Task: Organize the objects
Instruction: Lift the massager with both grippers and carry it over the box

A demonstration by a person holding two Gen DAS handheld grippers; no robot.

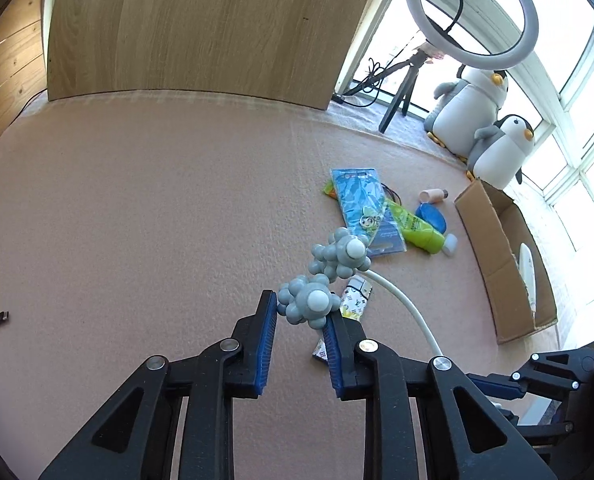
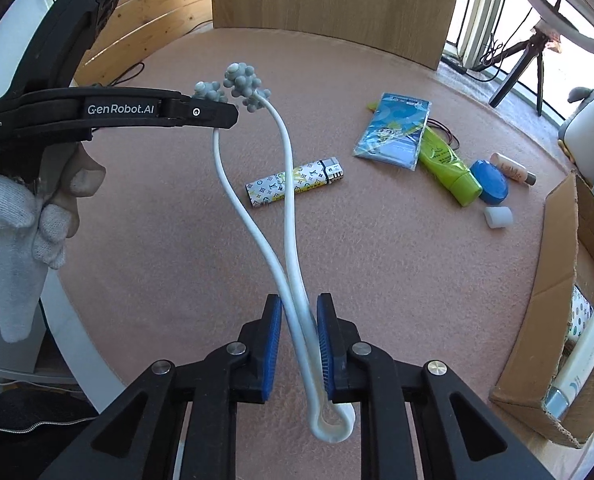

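While both grippers share the white two-armed massager (image 2: 287, 208), keep it level. On the left, your left gripper (image 1: 301, 314) pinches one grey knobbed head (image 1: 309, 306) between its blue pads; the second head (image 1: 341, 256) floats free just beyond. In the middle, your right gripper (image 2: 299, 344) presses on the looped handle end (lifted above the pink mat (image 2: 377, 260)). Far right sits the cardboard box (image 2: 553, 320): I'd free the left grip first, then carry it there.
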